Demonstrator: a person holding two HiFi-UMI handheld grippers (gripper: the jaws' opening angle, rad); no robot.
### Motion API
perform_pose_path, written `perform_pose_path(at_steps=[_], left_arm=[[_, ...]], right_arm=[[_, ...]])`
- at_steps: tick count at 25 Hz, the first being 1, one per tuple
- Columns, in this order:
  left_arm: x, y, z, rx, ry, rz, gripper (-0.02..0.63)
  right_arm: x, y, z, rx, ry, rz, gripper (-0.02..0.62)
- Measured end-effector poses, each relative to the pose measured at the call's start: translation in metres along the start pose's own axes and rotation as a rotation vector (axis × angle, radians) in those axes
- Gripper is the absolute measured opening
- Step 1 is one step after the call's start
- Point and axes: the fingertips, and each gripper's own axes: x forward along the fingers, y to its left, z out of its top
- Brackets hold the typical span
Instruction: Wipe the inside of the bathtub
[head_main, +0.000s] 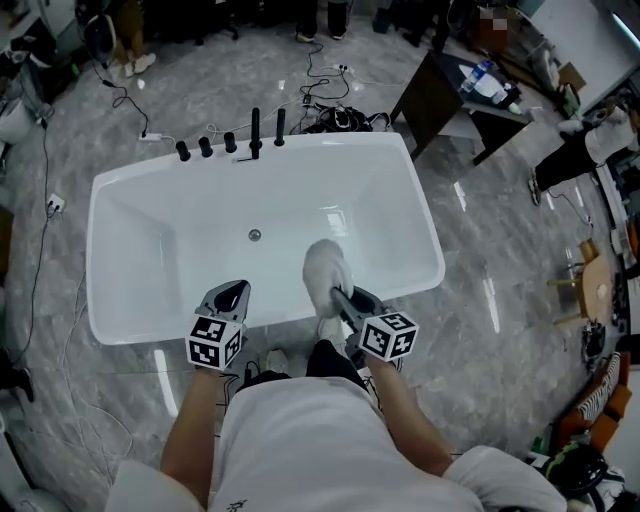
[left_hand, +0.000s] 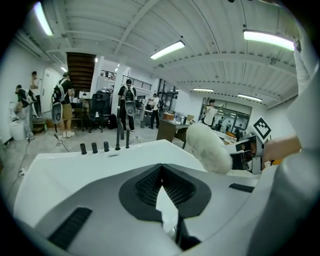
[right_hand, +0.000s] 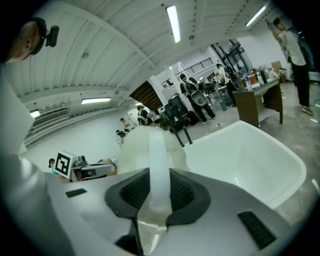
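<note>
The glossy grey stone floor (head_main: 500, 250) carried the white bathtub (head_main: 130, 215), which stood straight ahead of the left gripper (head_main: 232, 290) and the right gripper (head_main: 340, 293). Beyond the tub's far rim, black cables (head_main: 338, 118) trailed over the floor. Farther ahead, to the right of the right gripper, stood a dark desk (head_main: 440, 95).

No legible text, brand, number or sign in any view. Closest to a label: black-and-white square code patterns on the left marker cube (head_main: 214, 341) of the left tongs (head_main: 233, 290) and on the right marker cube (head_main: 389, 335) of the right tongs (head_main: 340, 293). Contain no letters or digits. Appear again, equally unlettered, in both gripper views. On the shirt (head_main: 300, 440), near the lower edge of the head view: a faint print, too small to read.
</note>
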Motion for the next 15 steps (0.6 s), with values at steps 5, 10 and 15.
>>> perform_pose_path(at_steps=[5,10,15], left_arm=[[-0.034,0.014,0.024,-0.024,-0.089,0.061,0.012],[-0.061,0.010,0.040,-0.027,-0.152,0.116,0.012],[-0.073,-0.004,0.039,-0.036,-0.163,0.146,0.012]], right_arm=[[-0.016,0.033,0.029,-0.049,-0.077,0.047,0.100],[-0.023,0.049,0.047,-0.094,-0.079,0.109,0.100],[-0.033,0.048,0.062,-0.136,-0.081,0.134,0.100]])
